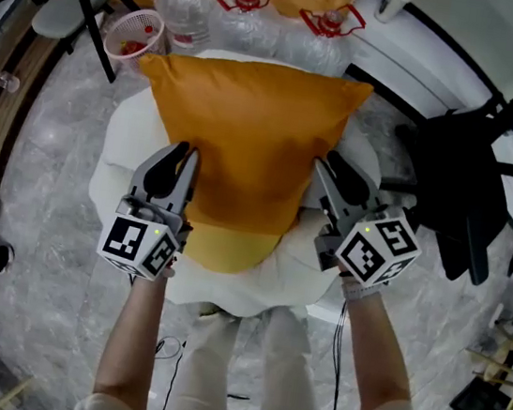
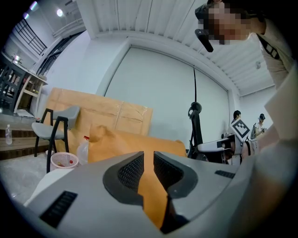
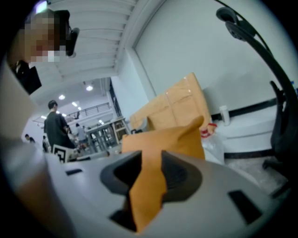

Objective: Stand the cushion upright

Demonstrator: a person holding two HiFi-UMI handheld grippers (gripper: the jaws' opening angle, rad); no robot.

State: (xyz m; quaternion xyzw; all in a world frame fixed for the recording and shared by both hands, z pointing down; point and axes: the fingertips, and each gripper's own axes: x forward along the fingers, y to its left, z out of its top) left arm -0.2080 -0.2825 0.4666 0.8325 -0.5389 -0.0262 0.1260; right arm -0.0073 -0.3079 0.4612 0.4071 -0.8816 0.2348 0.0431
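Observation:
An orange cushion (image 1: 246, 141) stands tilted on a white padded seat (image 1: 126, 138), its top corners towards the far side. My left gripper (image 1: 188, 154) holds its lower left edge. In the left gripper view the orange fabric (image 2: 135, 142) runs between the pads of the left gripper (image 2: 148, 160), which press on it. My right gripper (image 1: 324, 167) is at the cushion's lower right edge. In the right gripper view a fold of the cushion (image 3: 172, 139) fills the gap of the right gripper (image 3: 151, 163), pinched between both pads.
A yellow cushion (image 1: 231, 248) lies under the orange one. Large water bottles (image 1: 245, 18) and a pink basket (image 1: 133, 35) stand behind the seat. A grey chair (image 1: 72, 3) is at the far left and a black office chair (image 1: 468, 182) at the right.

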